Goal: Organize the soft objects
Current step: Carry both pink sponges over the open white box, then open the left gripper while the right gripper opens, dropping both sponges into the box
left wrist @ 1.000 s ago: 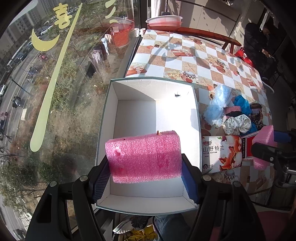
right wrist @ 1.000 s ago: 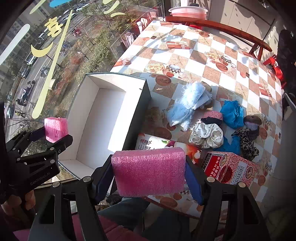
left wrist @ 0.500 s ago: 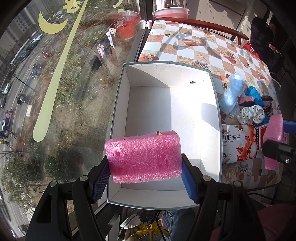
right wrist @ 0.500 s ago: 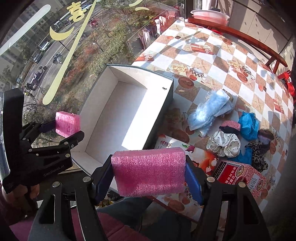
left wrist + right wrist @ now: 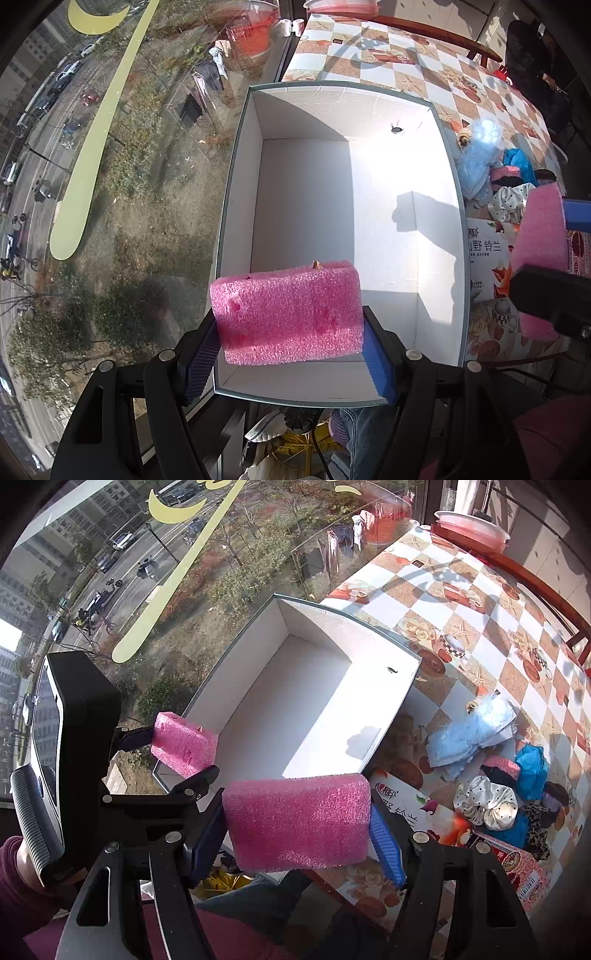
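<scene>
My left gripper (image 5: 291,349) is shut on a pink foam block (image 5: 288,314), held above the near end of an open white box (image 5: 428,110). My right gripper (image 5: 297,834) is shut on a second pink foam block (image 5: 297,834), held just off the box's (image 5: 402,698) near right corner. The right block and gripper show at the right edge of the left wrist view (image 5: 541,258). The left block shows in the right wrist view (image 5: 183,744). The box holds nothing.
A pile of soft cloth items (image 5: 491,775), light blue, polka-dot, blue and leopard, lies on the checkered table (image 5: 461,602) right of the box. Two printed cartons (image 5: 417,805) lie near the table's front edge. A window is on the left.
Both grippers have moved forward towards the box, each still holding its foam block. The box looks larger and nearer in both views.
</scene>
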Demonstrator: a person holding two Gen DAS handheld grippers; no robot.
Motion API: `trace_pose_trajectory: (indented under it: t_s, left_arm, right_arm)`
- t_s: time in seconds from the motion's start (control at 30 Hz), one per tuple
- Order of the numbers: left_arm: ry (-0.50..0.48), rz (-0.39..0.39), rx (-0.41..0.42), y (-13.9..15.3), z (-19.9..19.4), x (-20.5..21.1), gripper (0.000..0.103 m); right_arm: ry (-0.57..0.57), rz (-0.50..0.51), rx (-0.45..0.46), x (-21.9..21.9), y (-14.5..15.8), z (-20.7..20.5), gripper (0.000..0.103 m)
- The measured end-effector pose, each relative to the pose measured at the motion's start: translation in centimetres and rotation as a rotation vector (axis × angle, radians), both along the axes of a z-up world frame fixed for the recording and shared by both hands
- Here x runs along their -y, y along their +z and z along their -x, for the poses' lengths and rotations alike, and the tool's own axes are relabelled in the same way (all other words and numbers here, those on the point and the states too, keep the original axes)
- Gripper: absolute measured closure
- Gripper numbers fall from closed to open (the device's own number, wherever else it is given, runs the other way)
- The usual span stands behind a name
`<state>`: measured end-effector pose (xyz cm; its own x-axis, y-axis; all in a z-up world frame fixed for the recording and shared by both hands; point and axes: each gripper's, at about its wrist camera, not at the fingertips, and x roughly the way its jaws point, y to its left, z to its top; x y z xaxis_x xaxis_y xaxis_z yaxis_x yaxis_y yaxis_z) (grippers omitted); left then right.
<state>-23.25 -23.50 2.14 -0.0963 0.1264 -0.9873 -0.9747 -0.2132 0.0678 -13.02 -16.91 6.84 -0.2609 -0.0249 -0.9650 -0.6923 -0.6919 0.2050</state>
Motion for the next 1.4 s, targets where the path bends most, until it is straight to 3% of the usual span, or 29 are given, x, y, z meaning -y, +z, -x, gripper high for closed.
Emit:
trace_pose_trajectory:
  t_s: [0.57,0.97,1.0,1.03,1.07,1.2,1.4]
  left_arm:
    - [-0.012,0.033,0.01,-1.2,0.1,0.0,0.029]
    - [0.014,0.015,0.06,-1.4,0.6,0.1,0.023]
    - [0.021,0.002,0.077,-1.3,0.8,0.1,0.021]
    - [0.027,-0.013,0.097,-1.1,1.0,0.1,0.019]
    - [0.034,-0.026,0.111,-1.0,1.1,0.1,0.017]
    - [0.051,-0.054,0.139,-0.6,1.4,-0.1,0.001]
    - [0.05,-0.121,0.162,0.2,1.1,-0.6,0.0]
  right_arm:
    - [0.032,0.008,0.032,0.1,-0.7,1.1,0.031]
    - [0.063,0.028,-0.011,0.3,-0.7,1.5,0.03]
    - [0.065,0.032,-0.022,0.3,-0.7,1.5,0.03]
    - [0.065,0.038,-0.034,0.3,-0.6,1.4,0.019]
    - [0.062,0.04,-0.045,0.2,-0.6,1.3,0.001]
    - [0.02,0.045,-0.06,-0.4,-0.5,0.6,0.0]
    - [-0.092,0.036,-0.038,-1.8,-0.2,-2.0,0.0]
